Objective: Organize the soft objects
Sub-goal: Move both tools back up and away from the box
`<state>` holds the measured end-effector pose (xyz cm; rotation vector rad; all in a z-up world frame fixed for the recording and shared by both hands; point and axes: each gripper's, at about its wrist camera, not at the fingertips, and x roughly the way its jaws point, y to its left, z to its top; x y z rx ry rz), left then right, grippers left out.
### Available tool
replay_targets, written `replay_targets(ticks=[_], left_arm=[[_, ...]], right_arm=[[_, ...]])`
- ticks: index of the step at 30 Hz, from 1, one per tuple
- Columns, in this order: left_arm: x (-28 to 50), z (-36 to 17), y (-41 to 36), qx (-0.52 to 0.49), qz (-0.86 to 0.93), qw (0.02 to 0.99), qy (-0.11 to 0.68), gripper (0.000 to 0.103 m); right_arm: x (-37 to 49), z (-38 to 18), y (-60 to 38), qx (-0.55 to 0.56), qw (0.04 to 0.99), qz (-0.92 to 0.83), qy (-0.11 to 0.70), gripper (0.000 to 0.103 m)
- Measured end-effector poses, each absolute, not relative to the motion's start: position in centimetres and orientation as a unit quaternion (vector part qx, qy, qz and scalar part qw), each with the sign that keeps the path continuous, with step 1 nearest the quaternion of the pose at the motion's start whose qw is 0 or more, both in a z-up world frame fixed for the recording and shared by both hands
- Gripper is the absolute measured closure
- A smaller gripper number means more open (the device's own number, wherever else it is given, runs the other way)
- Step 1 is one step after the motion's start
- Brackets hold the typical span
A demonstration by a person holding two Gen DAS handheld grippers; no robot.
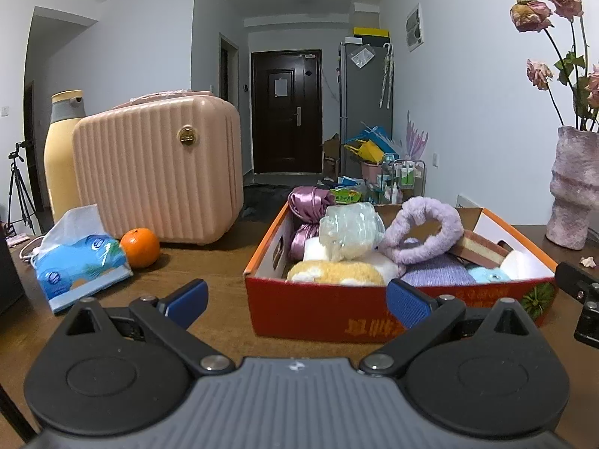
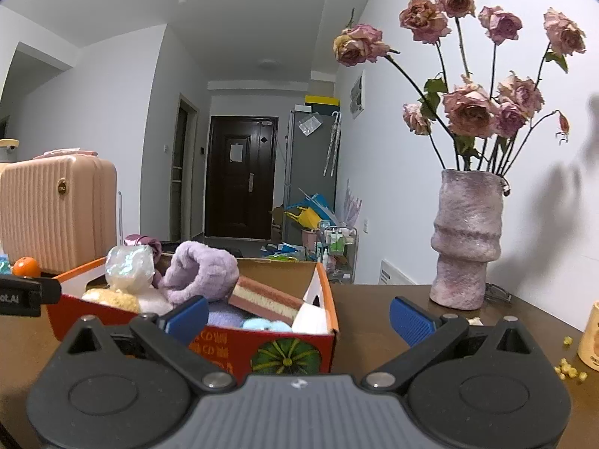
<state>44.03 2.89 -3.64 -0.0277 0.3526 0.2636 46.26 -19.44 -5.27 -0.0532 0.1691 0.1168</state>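
A: Why hover short of the box (image 1: 322, 299)?
B: My 2 grippers, left (image 1: 297, 299) and right (image 2: 299, 318), gape empty; soft things (image 1: 419, 232) sit heaped inside it, needing sorting.

White walls, a dark door (image 1: 286, 112) down the hallway

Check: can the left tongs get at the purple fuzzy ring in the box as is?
Probably yes. The left tongs are open and empty, and the purple fuzzy ring lies on top of the pile, above the box wall, nothing covering it.
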Motion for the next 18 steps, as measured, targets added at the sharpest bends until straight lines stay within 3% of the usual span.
replay_targets(ticks=[18], left_arm=[[36.1,-3.2,1.7,-0.015,0.127,0.977,0.169,0.000]], right_arm=[[38.1,-5.2,-21.1,-0.040,0.993,0.065,0.093,0.000]])
